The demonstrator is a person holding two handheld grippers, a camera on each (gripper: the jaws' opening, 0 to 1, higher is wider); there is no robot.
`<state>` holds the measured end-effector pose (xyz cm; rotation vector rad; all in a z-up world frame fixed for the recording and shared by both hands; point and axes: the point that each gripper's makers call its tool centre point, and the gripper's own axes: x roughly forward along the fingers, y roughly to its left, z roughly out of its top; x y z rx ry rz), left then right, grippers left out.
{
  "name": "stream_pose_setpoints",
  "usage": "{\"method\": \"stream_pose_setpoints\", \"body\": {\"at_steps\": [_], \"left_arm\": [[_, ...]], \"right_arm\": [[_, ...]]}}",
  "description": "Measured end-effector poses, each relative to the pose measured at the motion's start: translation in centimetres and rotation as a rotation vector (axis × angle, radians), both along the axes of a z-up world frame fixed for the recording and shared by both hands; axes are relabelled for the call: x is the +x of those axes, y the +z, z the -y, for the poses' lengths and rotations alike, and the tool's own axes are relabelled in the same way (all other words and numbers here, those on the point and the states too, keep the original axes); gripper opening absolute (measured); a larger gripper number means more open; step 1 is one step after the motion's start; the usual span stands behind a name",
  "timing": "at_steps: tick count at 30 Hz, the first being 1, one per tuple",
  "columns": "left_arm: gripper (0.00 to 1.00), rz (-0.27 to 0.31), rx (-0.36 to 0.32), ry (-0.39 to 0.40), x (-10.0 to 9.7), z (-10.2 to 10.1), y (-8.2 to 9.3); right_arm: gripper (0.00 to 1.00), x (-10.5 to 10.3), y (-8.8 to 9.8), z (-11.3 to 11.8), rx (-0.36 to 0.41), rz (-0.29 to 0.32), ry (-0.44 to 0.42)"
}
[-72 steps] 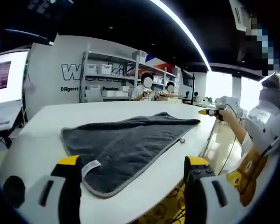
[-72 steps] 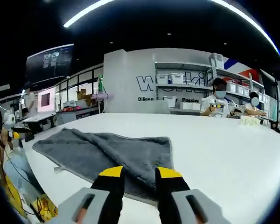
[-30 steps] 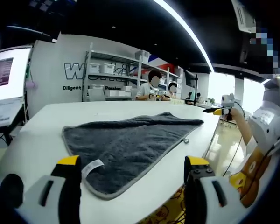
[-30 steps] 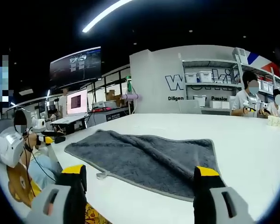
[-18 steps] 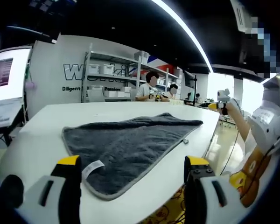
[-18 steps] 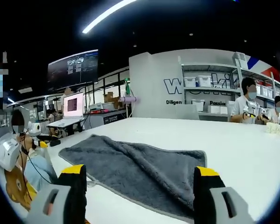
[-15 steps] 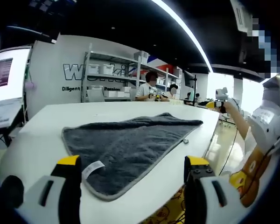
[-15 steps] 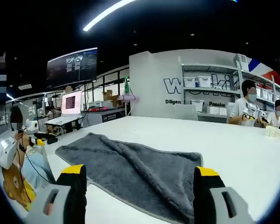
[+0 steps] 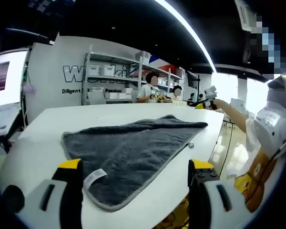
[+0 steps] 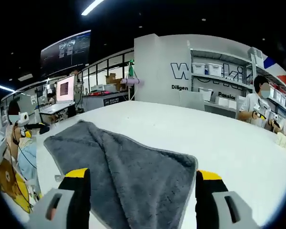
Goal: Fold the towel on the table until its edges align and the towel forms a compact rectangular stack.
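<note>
Your left gripper (image 9: 136, 174) sits at the bottom of the left gripper view with its yellow-tipped jaws spread wide and nothing between them. The grey towel (image 9: 128, 145) lies flat and unfolded on the white table (image 9: 43, 126), filling the middle of that frame; its near corner, with a white label (image 9: 94, 177), lies just beside the left jaw. Its far corner reaches toward the right edge of the table. At the upper right of that frame your right gripper (image 9: 206, 99) shows at the end of your outstretched arm.

In the right gripper view your right gripper (image 10: 143, 188) is also released, jaws far apart at the bottom. The towel (image 10: 126, 179) spreads from the middle left down between the jaws, with a soft ridge running along it. The table (image 10: 238, 143) stretches away to the right.
</note>
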<state>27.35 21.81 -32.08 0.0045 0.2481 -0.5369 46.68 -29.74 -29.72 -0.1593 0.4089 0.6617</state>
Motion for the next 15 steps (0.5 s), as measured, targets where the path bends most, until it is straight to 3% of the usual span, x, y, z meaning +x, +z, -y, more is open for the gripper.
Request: {"method": "stream_pose_setpoints", "body": {"at_steps": [3,10,15], "left_arm": [[0.96,-0.008,0.007,-0.003,0.4,0.2,-0.1],[0.96,-0.012,0.017,-0.021,1.6,0.9,-0.1],[0.96,-0.012,0.029,-0.026,2.3,1.2,-0.5]], "right_arm": [[0.91,2.4,-1.0,0.3,-0.061,-0.007,0.028],[0.87,8.2,-3.3,0.6,-0.100,-0.051,0.048],[0.86,10.3,-5.6,-0.1,-0.133,-0.102,0.080]]}}
